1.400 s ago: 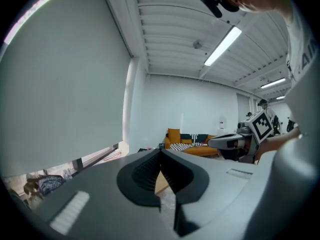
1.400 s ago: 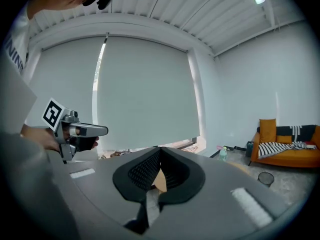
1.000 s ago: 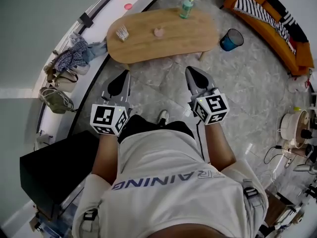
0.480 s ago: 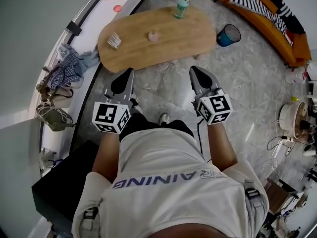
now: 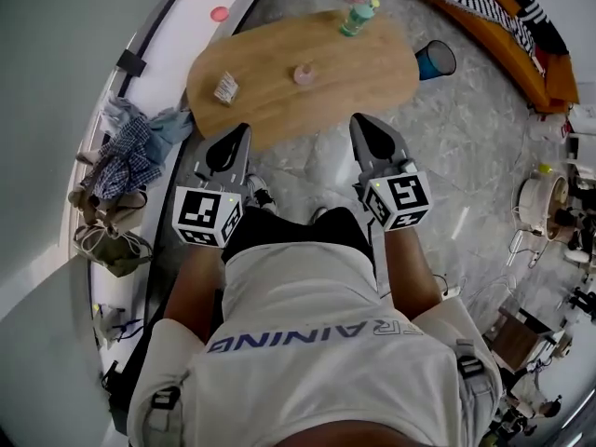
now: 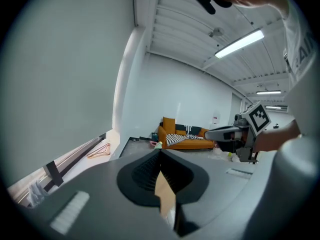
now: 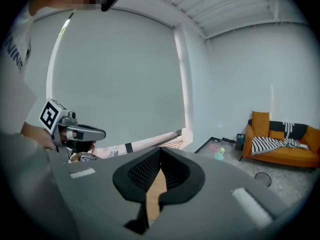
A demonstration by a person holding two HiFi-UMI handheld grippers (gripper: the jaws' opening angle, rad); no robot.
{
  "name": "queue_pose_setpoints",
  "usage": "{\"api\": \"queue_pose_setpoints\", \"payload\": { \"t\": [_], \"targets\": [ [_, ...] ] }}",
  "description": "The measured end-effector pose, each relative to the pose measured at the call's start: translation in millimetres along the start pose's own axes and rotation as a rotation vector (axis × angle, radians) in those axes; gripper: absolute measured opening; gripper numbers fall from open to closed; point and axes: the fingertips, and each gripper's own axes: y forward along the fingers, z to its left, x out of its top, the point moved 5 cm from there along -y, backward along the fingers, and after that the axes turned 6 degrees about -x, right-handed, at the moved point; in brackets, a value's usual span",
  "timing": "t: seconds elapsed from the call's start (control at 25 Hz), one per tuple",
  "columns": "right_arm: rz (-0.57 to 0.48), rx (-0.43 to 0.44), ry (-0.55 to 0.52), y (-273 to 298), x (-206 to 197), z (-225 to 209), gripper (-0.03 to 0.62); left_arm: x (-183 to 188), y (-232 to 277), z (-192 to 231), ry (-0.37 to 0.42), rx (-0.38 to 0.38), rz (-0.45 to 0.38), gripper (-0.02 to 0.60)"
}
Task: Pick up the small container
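Note:
The small pink container [image 5: 304,74] stands near the middle of an oval wooden table [image 5: 372,68] in the head view. A green bottle [image 5: 356,17] stands at the table's far end and a small packet [image 5: 225,88] lies at its left end. My left gripper [image 5: 242,131] and right gripper [image 5: 357,121] are held side by side in front of my body, tips just short of the table's near edge. Both are shut with nothing in them. The gripper views show each pair of jaws, left [image 6: 160,152] and right [image 7: 160,149], closed together and pointing level across the room; the container is hidden in both.
A blue bin [image 5: 435,60] stands on the floor right of the table, an orange sofa [image 5: 521,26] beyond it. Clothes and bags [image 5: 121,156] lie along the window sill at left. Appliances and cables [image 5: 545,203] crowd the floor at right.
The table has come closer to the gripper tips as the person moved forward. Both grippers keep the same pose and stay shut.

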Motion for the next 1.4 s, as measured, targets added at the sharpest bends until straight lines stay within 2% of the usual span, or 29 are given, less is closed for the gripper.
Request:
{"api": "queue_pose_setpoints", "payload": {
  "t": [0.16,0.32,0.64,0.92,1.04,1.28,1.32,1.4],
  "targets": [
    [0.028,-0.011,0.012,22.9,2.3,2.2,0.017,6.1,0.8,35.8,-0.028,0.031,-0.003,0.002],
    [0.031,-0.015,0.036,38.7,5.2,-12.5,0.017,7.1,9.7,44.2,-0.025,0.043,0.011,0.002],
    [0.015,0.033,0.038,57.0,8.2,-47.6,0.019,19.5,39.8,29.4,-0.025,0.079,0.019,0.002],
    [0.042,0.054,0.019,65.0,2.5,-82.1,0.046,24.0,65.9,15.3,-0.048,0.129,0.023,0.002],
    [0.043,0.066,0.015,68.4,1.6,-87.2,0.125,22.4,72.2,10.6,-0.049,0.132,0.032,0.002],
    [0.089,0.088,-0.018,80.1,0.5,-88.2,0.445,25.0,81.2,10.6,-0.056,0.127,0.03,0.002],
    [0.097,0.093,-0.021,81.8,-0.6,-87.7,0.482,25.3,82.3,11.3,-0.056,0.126,0.029,0.002],
    [0.116,0.107,-0.02,84.7,-3.8,-86.7,0.505,25.9,84.7,12.8,-0.059,0.128,0.029,0.002]
  ]
}}
